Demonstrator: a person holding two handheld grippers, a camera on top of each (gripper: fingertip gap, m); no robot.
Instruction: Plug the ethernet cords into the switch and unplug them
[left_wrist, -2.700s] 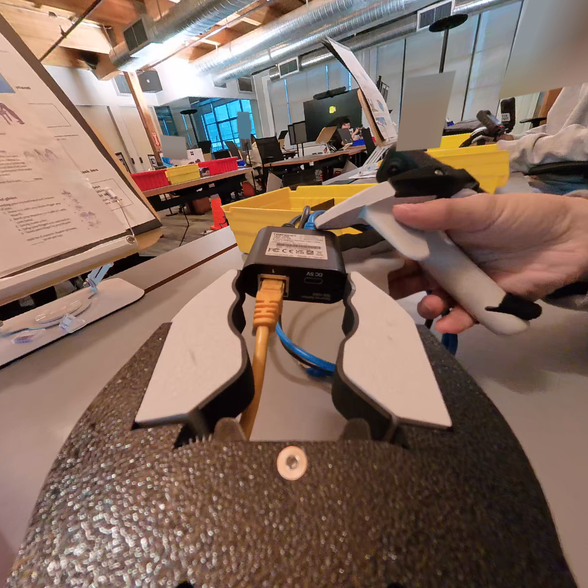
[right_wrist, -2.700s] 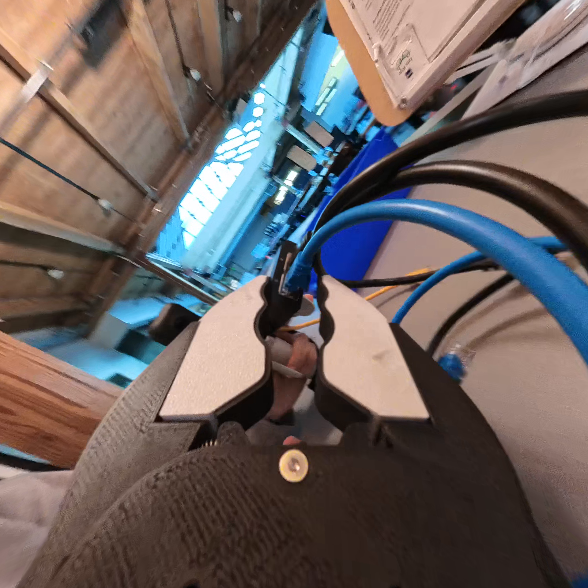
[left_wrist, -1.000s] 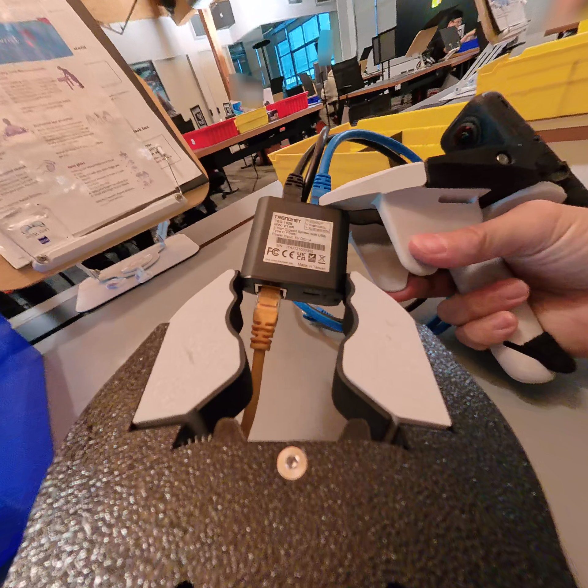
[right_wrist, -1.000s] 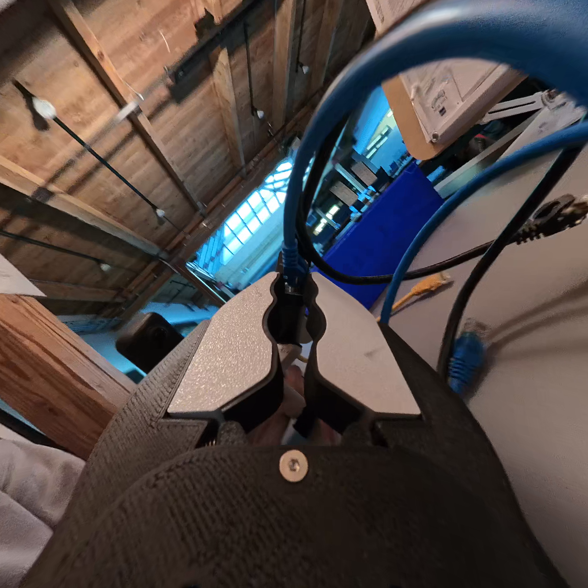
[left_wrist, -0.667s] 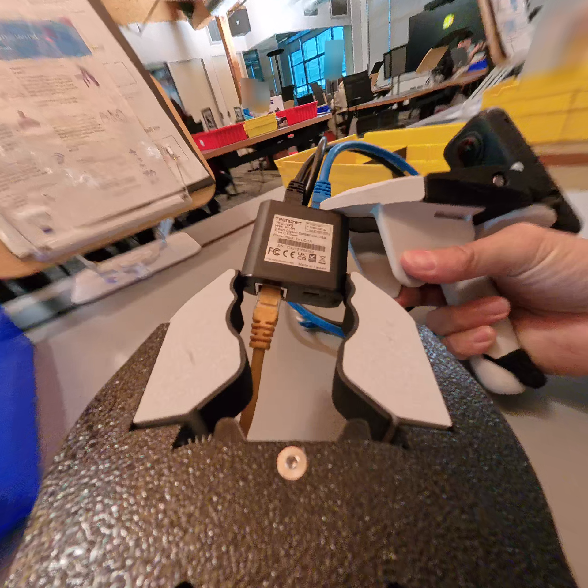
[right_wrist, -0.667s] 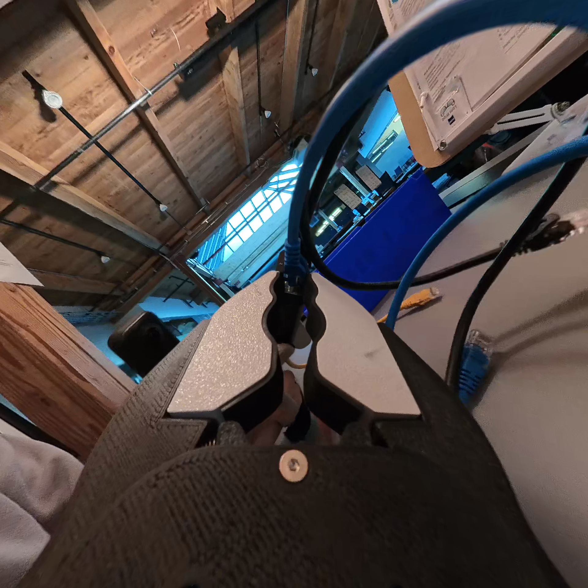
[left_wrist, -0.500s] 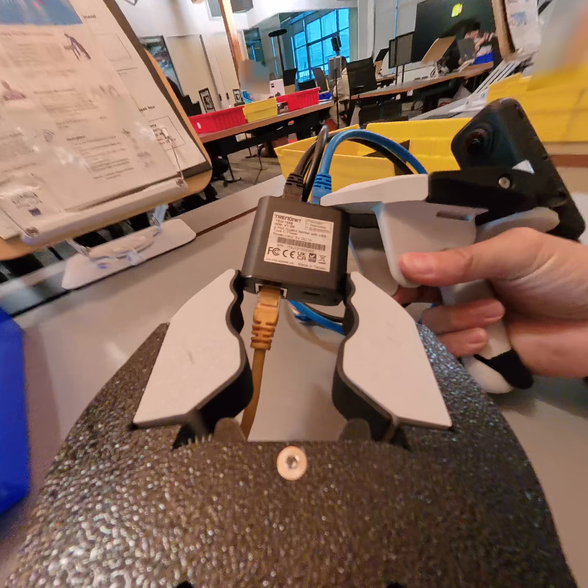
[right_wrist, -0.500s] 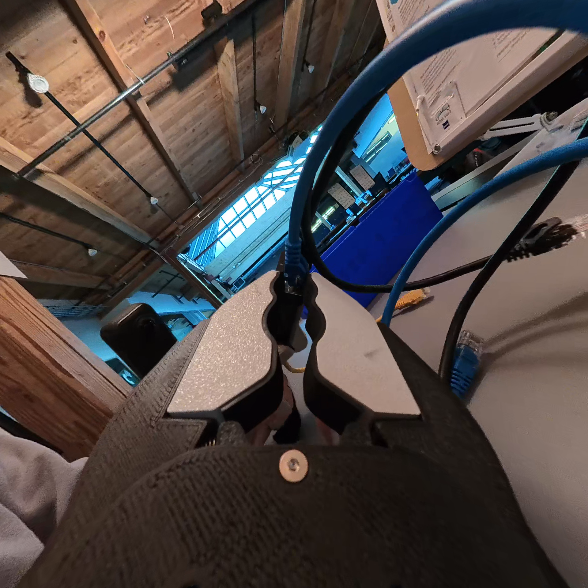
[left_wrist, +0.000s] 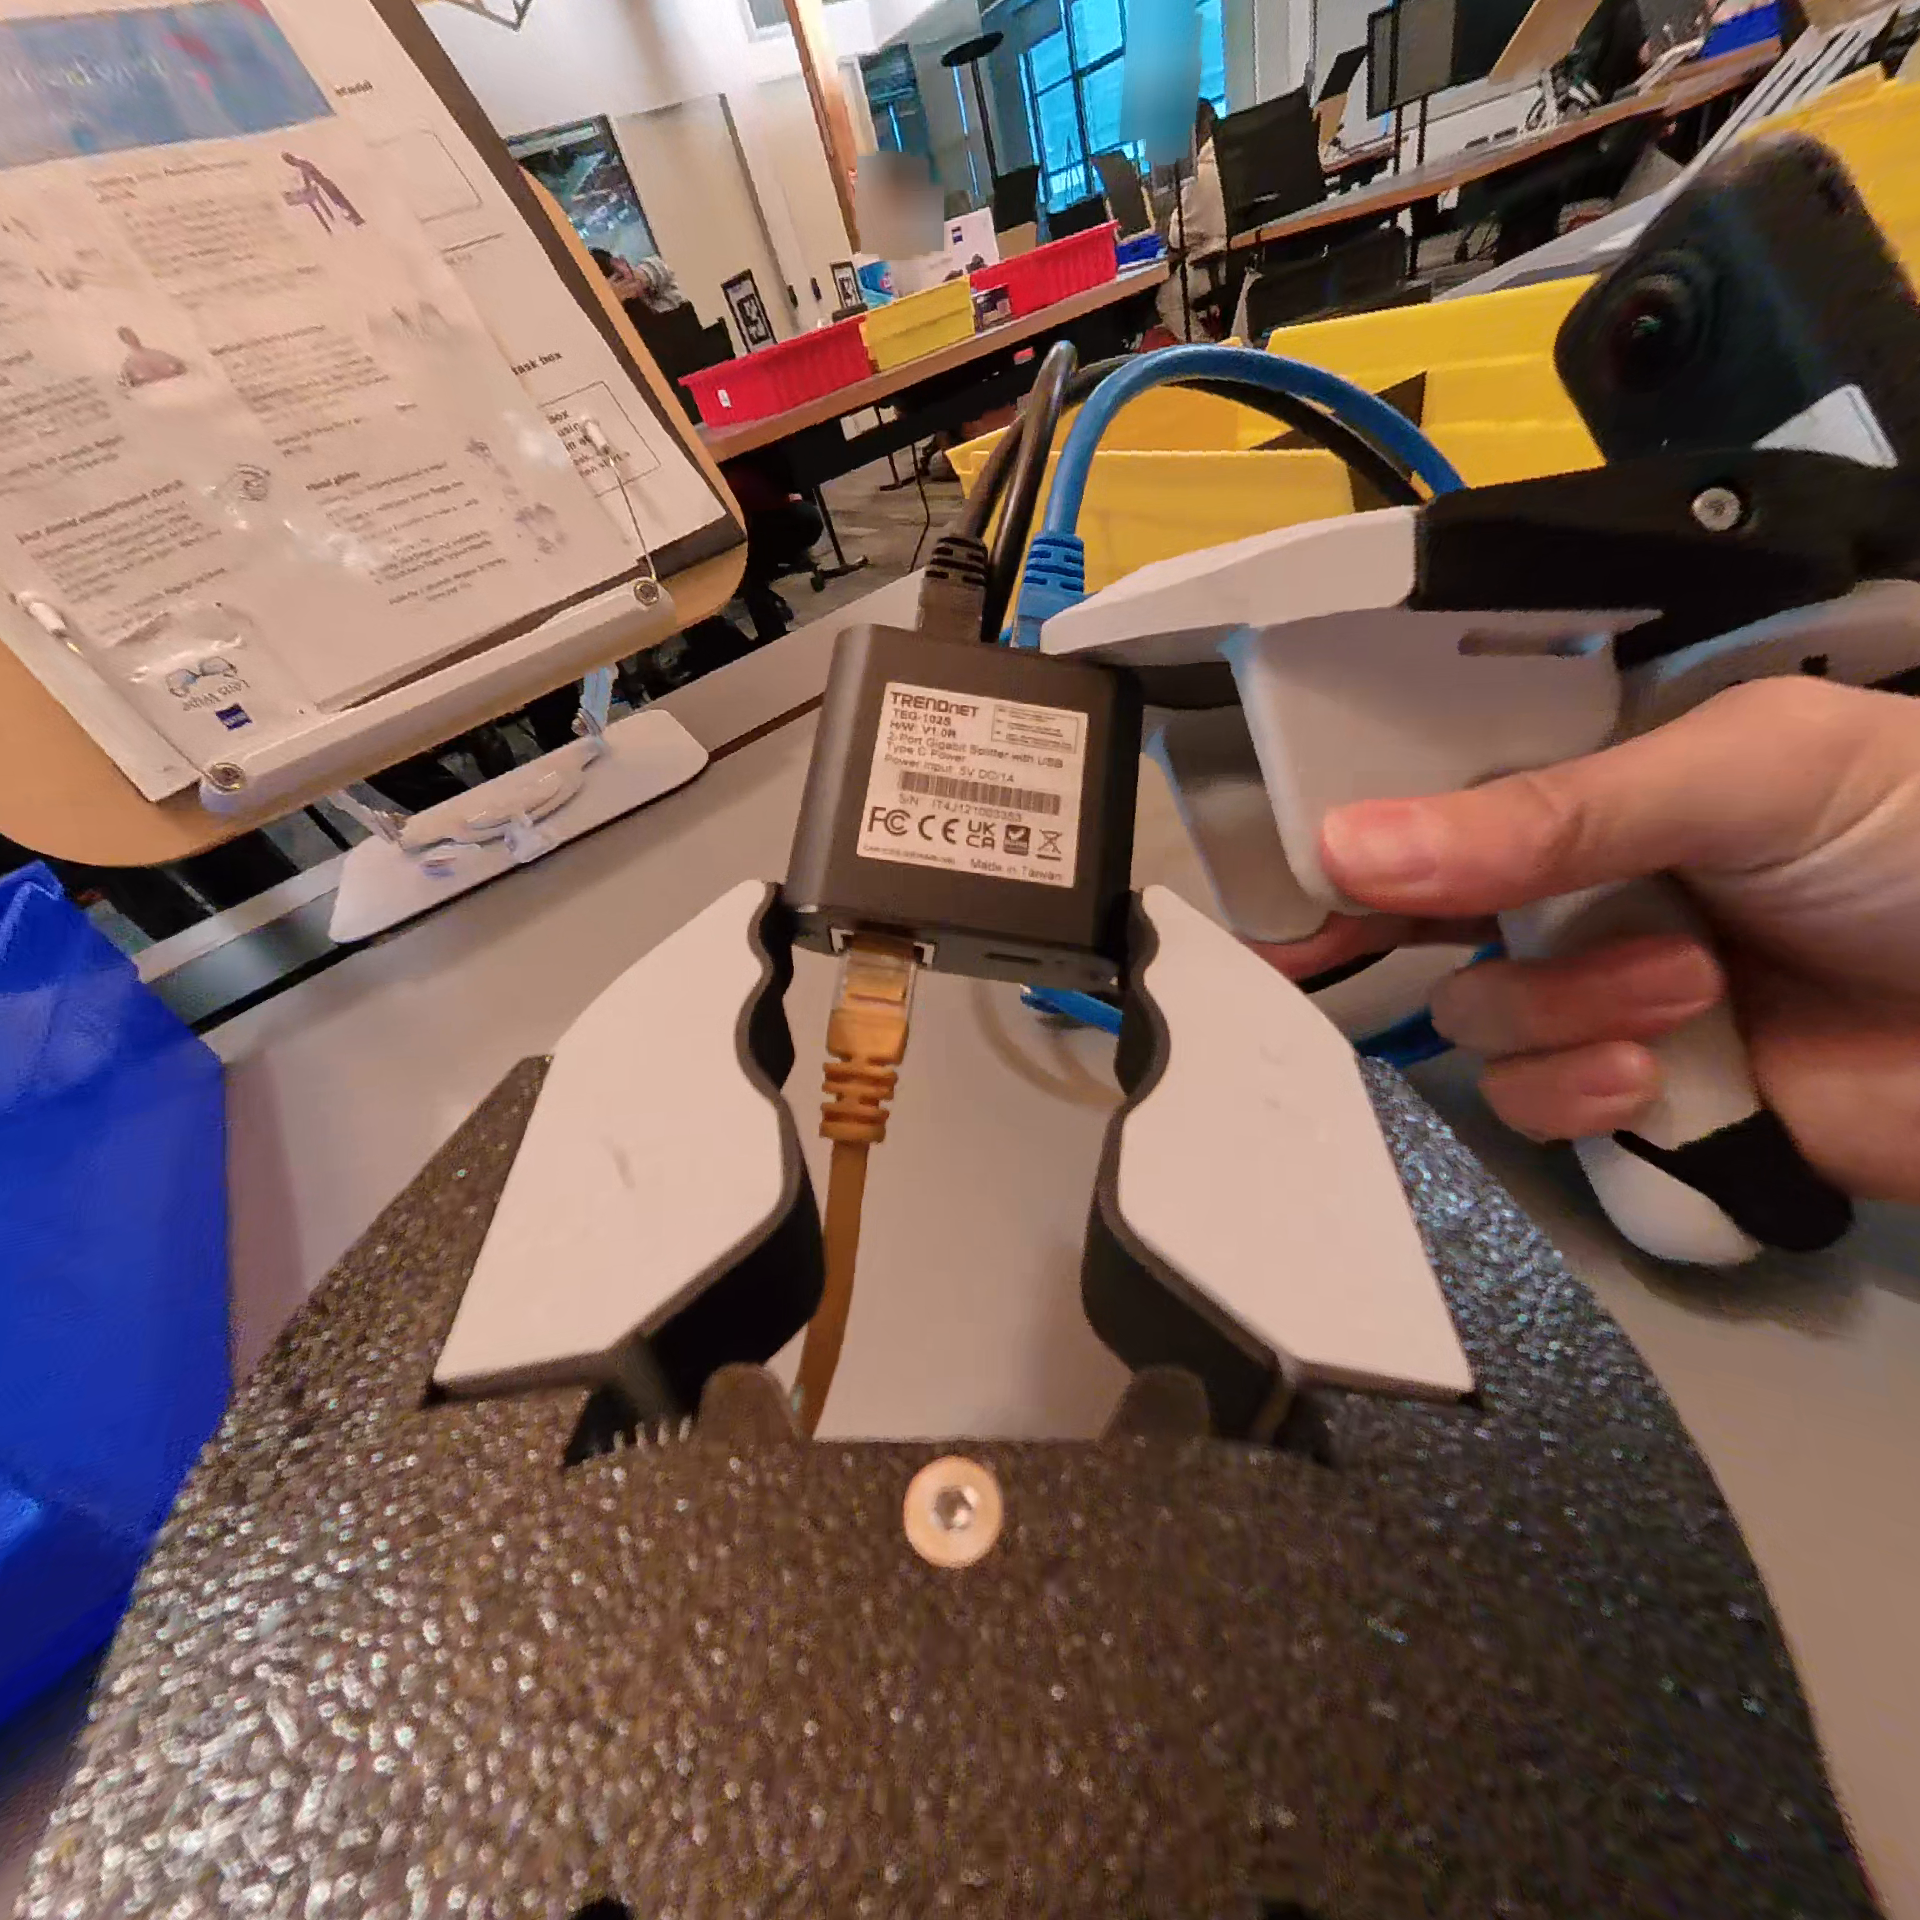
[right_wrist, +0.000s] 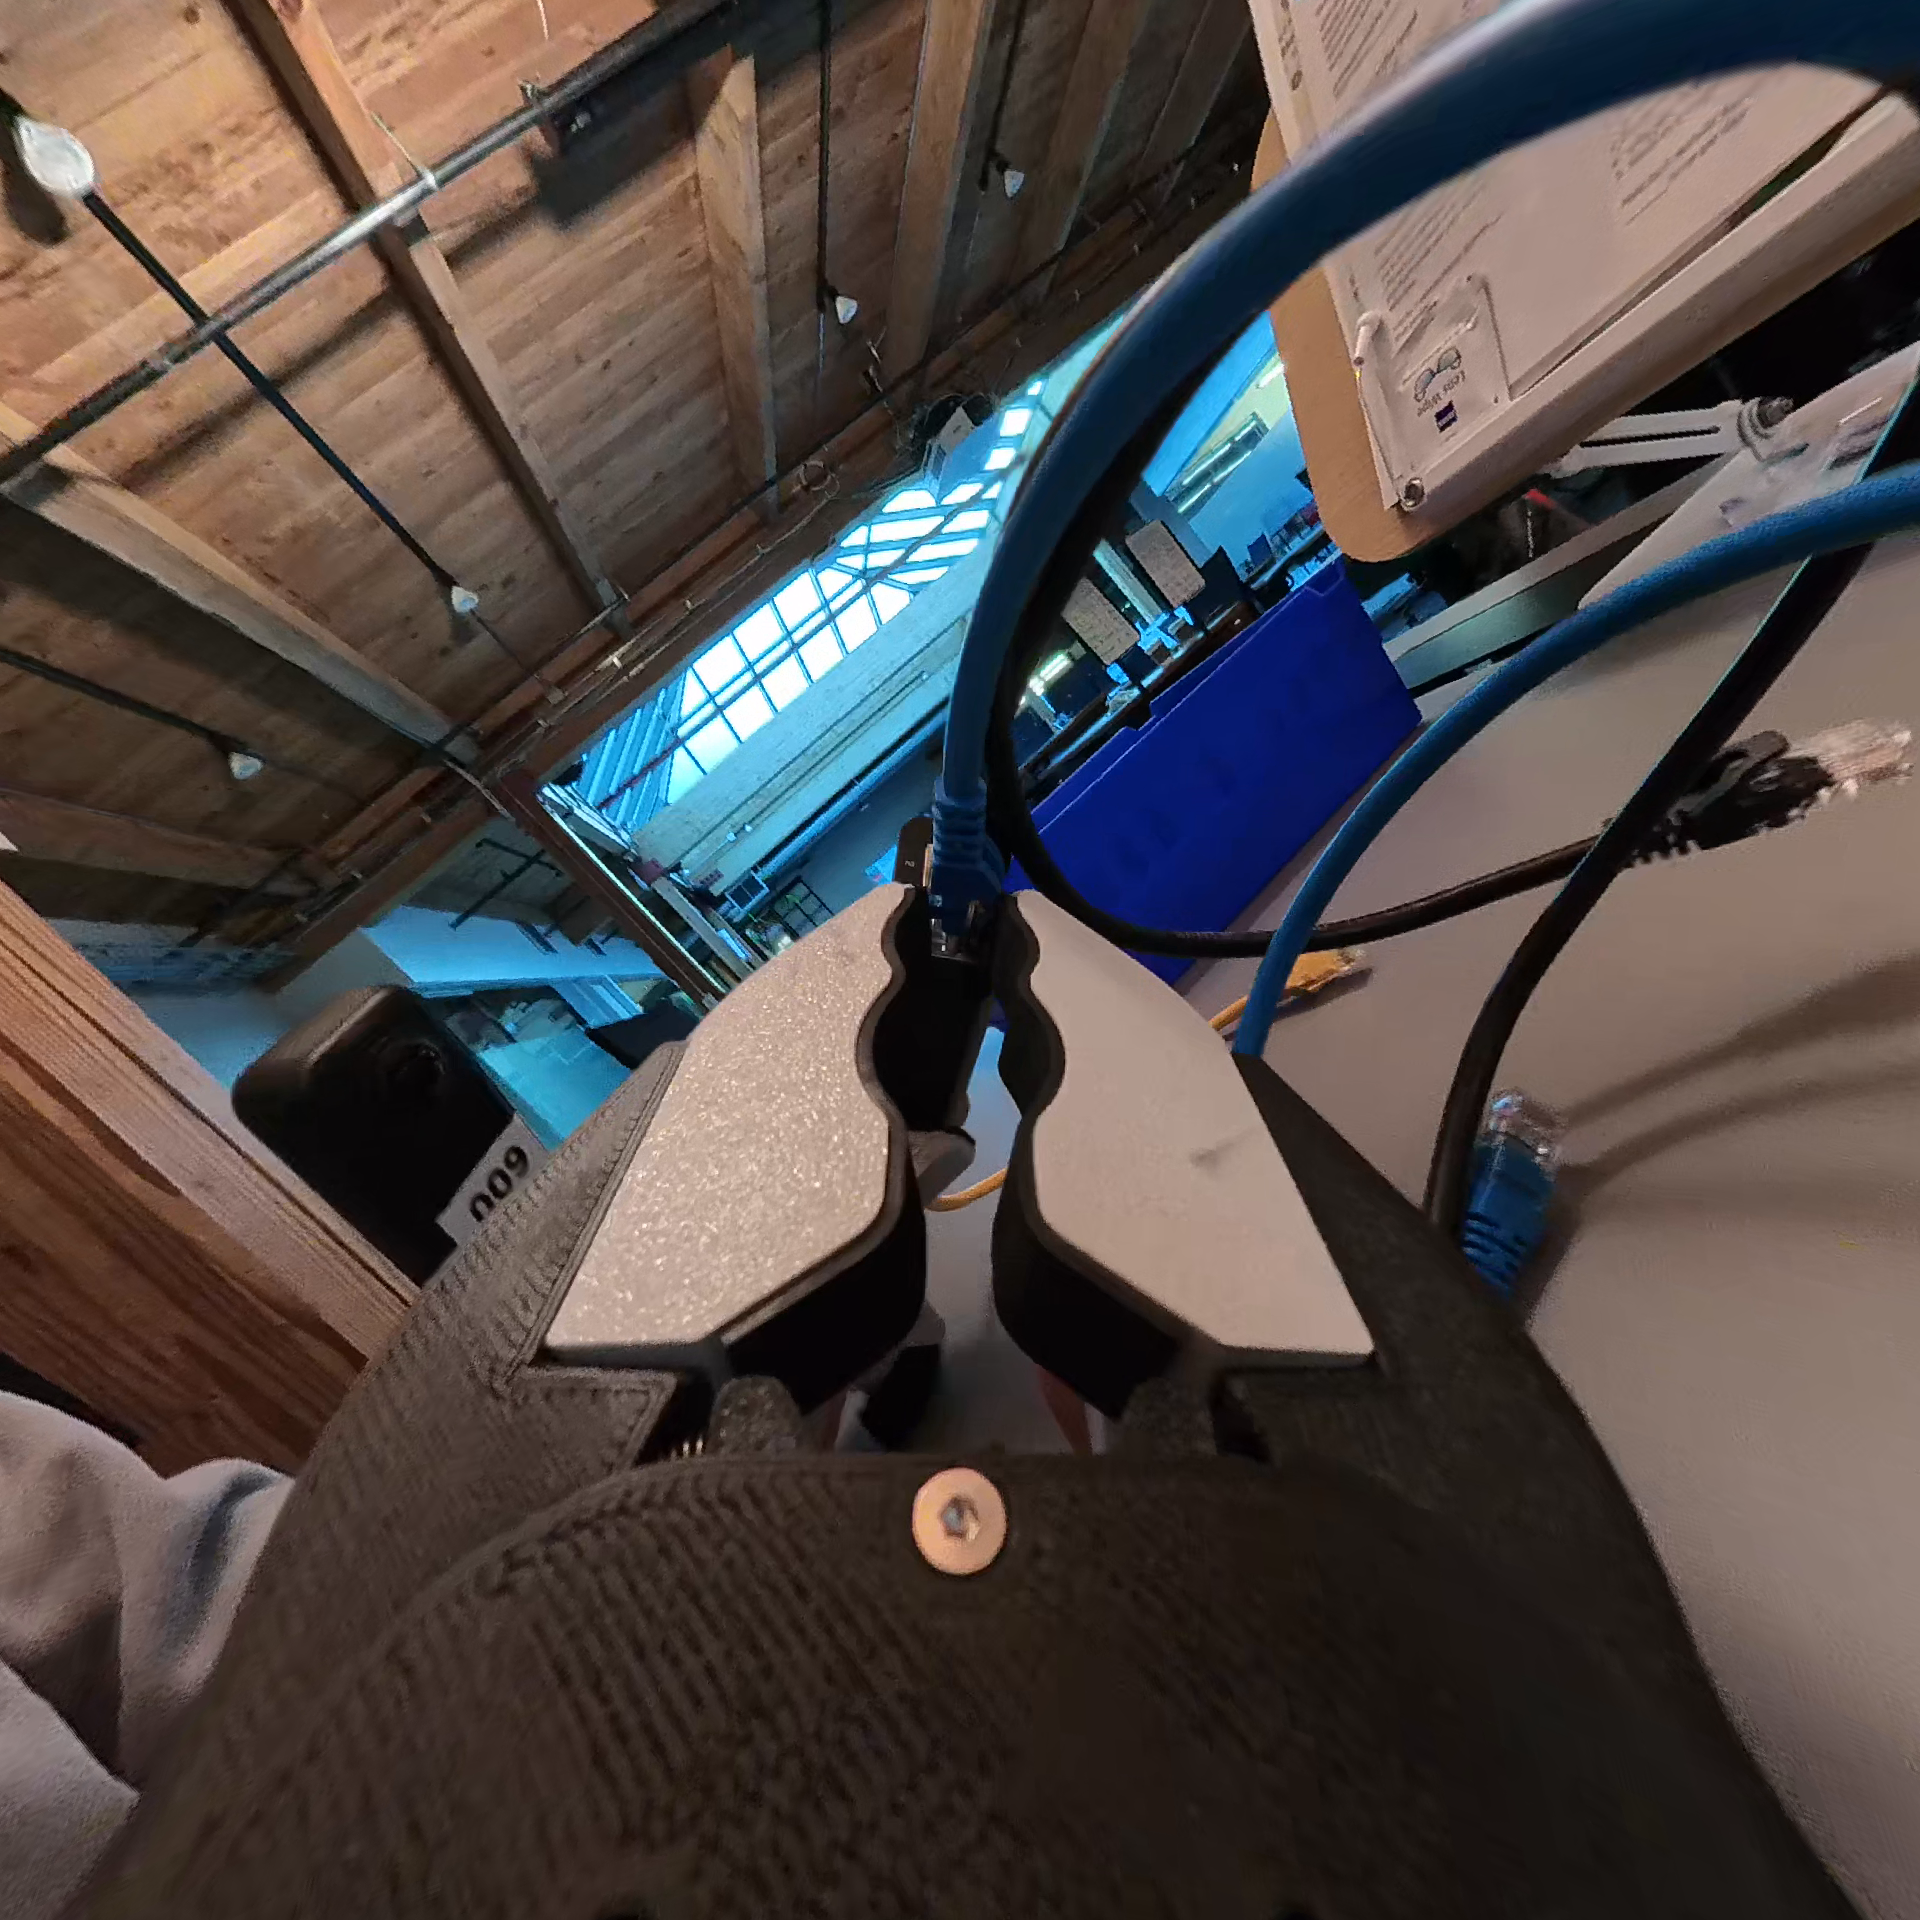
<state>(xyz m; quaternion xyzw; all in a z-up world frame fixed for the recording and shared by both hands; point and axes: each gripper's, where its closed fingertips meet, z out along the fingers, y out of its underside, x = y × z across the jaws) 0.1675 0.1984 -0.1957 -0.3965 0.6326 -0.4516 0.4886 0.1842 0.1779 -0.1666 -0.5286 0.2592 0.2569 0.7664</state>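
Note:
My left gripper (left_wrist: 956, 925) is shut on the black switch (left_wrist: 956, 800) and holds it above the table, label up. An orange cord (left_wrist: 868, 1039) is plugged into its near port. A black cord (left_wrist: 951, 582) and a blue cord (left_wrist: 1049, 582) enter its far end. My right gripper (right_wrist: 951, 925), held by a hand (left_wrist: 1662, 883), is shut on the blue cord's plug (right_wrist: 961, 862) where it meets the switch's far end. The right gripper also shows side-on in the left wrist view (left_wrist: 1299, 623).
A document stand (left_wrist: 312, 416) stands at the left, a blue bin (left_wrist: 94, 1195) near left, and a yellow bin (left_wrist: 1195, 488) behind. On the grey table (right_wrist: 1714, 1039) lie a loose blue plug (right_wrist: 1507, 1184), a loose black plug (right_wrist: 1766, 779) and an orange plug (right_wrist: 1320, 966). The tips of one gripper are about 4 cm away from the tips of the other.
Since 2.7 s ago the switch has tilted up and the right gripper with the blue plug has closed onto its far end. Over the last second both grippers only drift slightly; both grips hold.

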